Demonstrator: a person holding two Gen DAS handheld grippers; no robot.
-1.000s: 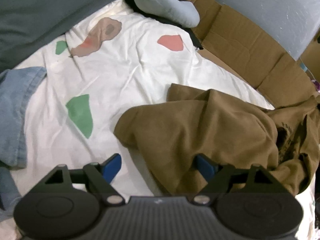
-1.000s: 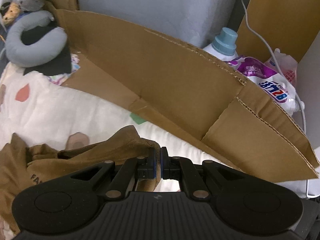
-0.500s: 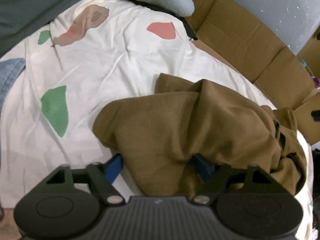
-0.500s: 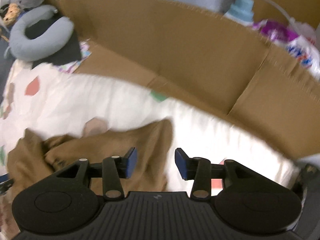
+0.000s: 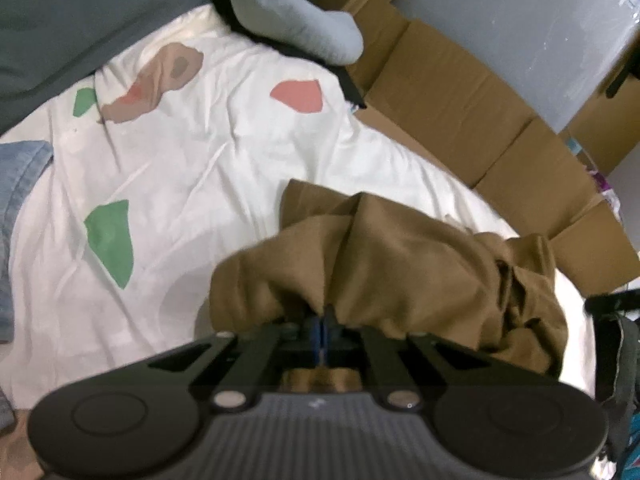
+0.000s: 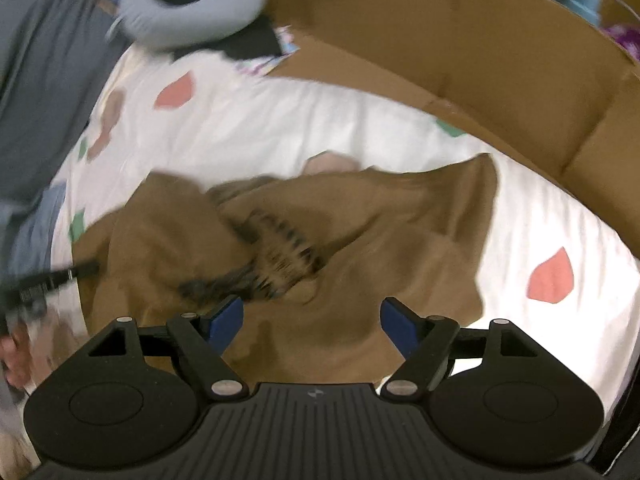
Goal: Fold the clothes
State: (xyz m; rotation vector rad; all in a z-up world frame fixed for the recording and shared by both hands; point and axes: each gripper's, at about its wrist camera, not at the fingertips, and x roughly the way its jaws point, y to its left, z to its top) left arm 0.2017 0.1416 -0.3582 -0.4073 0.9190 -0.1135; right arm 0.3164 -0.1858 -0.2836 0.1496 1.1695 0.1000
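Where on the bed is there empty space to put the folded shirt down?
The biggest bare patch of white sheet lies between the brown shirt, the jeans at the left edge and the grey pillow. A smaller patch sits right of the shirt, along the cardboard. The near middle is crowded: the shirt is bunched there, pinched by the left gripper.
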